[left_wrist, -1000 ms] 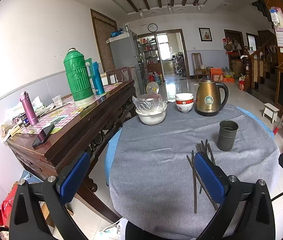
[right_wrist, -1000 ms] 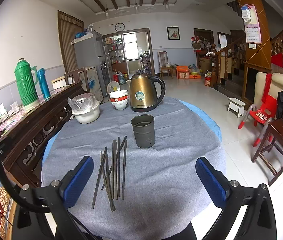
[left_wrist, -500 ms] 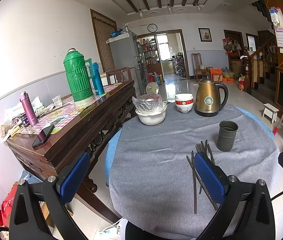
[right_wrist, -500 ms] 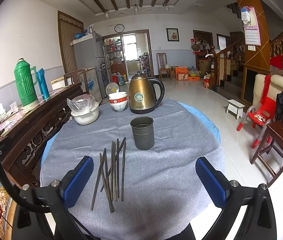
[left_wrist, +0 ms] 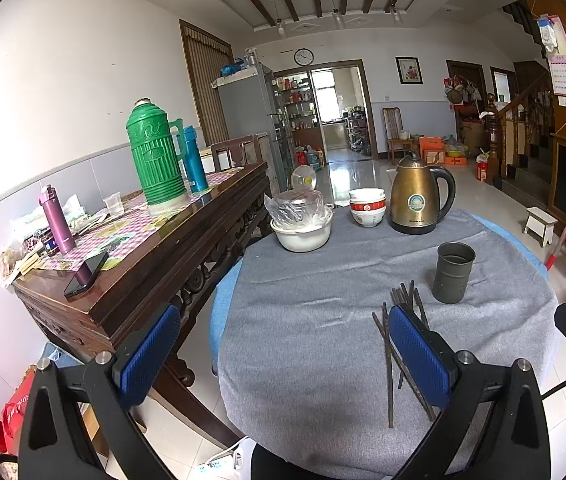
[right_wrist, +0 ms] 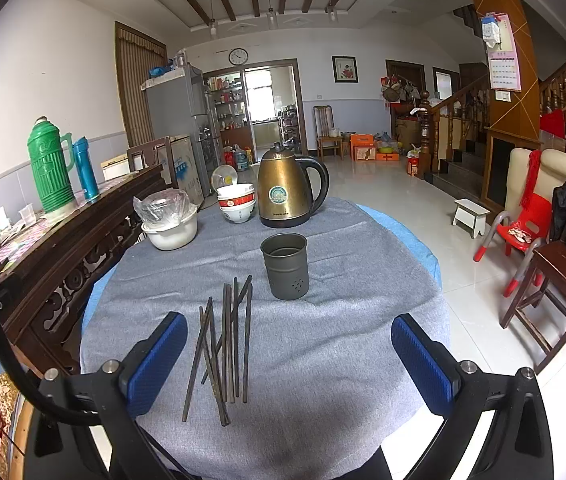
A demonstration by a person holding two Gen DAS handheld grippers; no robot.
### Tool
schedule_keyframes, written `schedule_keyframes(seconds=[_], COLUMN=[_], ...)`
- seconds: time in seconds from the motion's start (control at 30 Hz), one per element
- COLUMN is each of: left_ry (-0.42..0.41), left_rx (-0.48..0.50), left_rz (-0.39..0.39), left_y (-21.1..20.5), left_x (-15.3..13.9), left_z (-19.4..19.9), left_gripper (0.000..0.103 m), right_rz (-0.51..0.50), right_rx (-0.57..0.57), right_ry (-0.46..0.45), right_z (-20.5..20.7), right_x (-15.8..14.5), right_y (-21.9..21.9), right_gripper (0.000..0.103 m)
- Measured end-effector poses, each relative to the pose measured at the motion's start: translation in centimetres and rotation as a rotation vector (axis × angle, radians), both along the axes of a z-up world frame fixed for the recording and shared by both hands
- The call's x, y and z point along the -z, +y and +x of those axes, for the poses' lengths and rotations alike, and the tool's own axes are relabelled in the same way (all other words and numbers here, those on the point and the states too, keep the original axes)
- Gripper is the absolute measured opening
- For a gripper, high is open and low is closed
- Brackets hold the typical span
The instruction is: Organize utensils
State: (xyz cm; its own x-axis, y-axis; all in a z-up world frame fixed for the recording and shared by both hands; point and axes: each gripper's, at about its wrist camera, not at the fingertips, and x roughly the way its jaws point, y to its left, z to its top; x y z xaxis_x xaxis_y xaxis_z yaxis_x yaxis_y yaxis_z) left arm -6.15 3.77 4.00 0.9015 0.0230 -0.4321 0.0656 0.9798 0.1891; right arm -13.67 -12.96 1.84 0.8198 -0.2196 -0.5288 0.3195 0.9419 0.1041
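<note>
Loosely bundled chopsticks [right_wrist: 225,344], long axes toward holder [right_wrist: 285,266].

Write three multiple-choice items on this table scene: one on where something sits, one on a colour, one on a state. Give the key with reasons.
1. Where do the dark chopsticks lie relative to the dark grey perforated metal holder?
A. inside it
B. on the grey tablecloth, nearer the camera and to its left
C. behind the kettle

2. What colour is the electric kettle?
A. bronze-gold
B. white
C. blue

3. What state is the right gripper in?
A. shut on a chopstick
B. shut, holding nothing
C. open, holding nothing

Key: 1 B, the sticks lie flat on the cloth before the holder. 2 A, its body is bronze-gold with a black handle. 3 C, its blue pads stand wide apart above the cloth.
</note>
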Motion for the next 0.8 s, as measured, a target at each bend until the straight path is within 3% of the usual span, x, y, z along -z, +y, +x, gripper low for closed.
schedule_keyframes(seconds=[0.8], left_ry=[0.015], left_rx=[0.008], left_rz=[-0.007], left_y=[0.49], left_x=[0.10], left_z=[0.30], left_gripper=[0.103], right_rz=[0.004], right_rx=[0.005], right_ry=[0.015], right_z=[0.16], right_x=[0.43], right_y=[-0.24], right_gripper=[0.103])
